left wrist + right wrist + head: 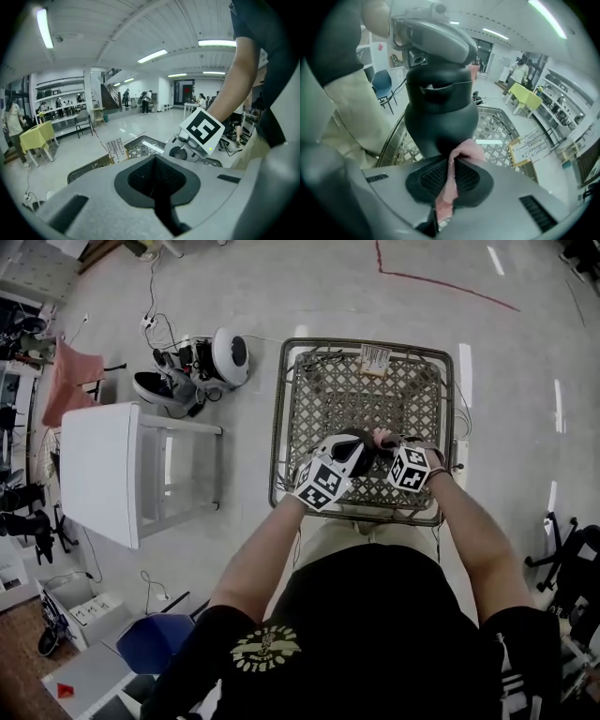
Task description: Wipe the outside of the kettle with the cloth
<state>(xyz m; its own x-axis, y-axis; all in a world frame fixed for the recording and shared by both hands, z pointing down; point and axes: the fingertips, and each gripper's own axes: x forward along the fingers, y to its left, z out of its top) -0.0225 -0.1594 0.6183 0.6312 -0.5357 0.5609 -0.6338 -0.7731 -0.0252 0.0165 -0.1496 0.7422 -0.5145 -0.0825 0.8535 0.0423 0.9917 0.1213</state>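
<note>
kettle (440, 112) one; cloth (469, 151) one; left gripper (155, 190), right gripper (449, 180)

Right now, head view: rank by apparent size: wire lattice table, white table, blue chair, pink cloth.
1. wire lattice table
2. white table, a close second
3. blue chair, partly hidden
4. pink cloth, only a scrap shows

Matt black kettle (440, 108), nubbly pink cloth (451, 180) (metal-mesh table (499, 129))
</note>
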